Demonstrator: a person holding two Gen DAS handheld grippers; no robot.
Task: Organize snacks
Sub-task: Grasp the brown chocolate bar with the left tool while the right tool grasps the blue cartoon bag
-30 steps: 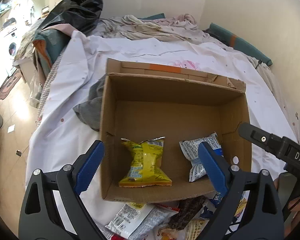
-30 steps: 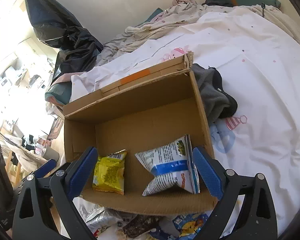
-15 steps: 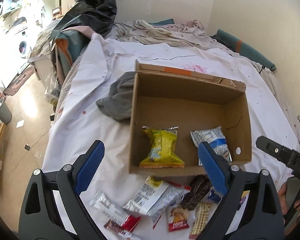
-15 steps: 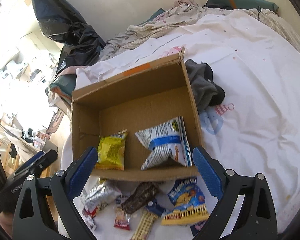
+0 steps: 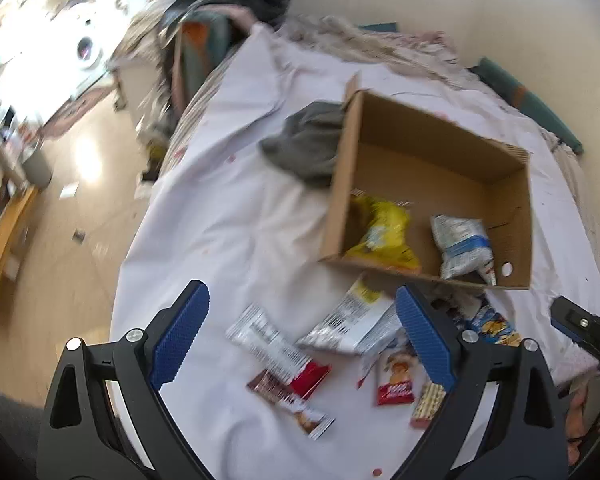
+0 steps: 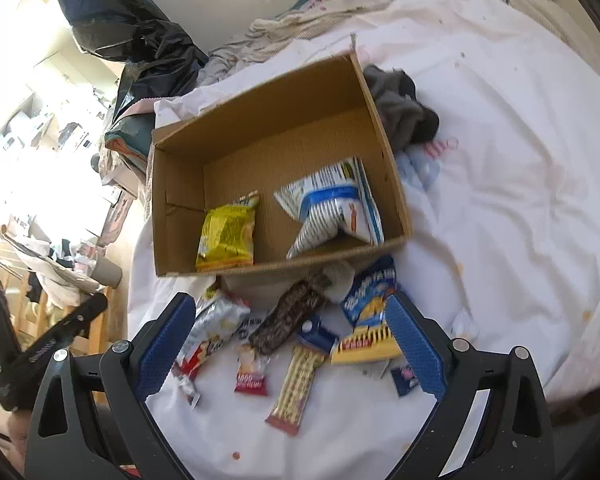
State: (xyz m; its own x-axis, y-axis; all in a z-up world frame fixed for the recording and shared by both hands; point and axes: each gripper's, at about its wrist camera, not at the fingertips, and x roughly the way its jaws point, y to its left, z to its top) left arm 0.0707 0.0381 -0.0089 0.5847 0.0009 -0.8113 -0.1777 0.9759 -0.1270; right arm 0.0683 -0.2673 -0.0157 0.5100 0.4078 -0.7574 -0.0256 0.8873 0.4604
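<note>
Covering the bed, a white sheet (image 6: 500, 220) carries an open cardboard box (image 6: 396, 184) at twelve o'clock from the right gripper (image 6: 288, 344), with a yellow snack bag (image 6: 226, 236) and a white-and-blue snack bag (image 6: 332, 208) inside. Loose snack packets (image 6: 288, 320) lie scattered just below the box at six o'clock. Both the left gripper (image 5: 300, 336) and the right one hover with jaws spread wide, grasping nothing.
</note>
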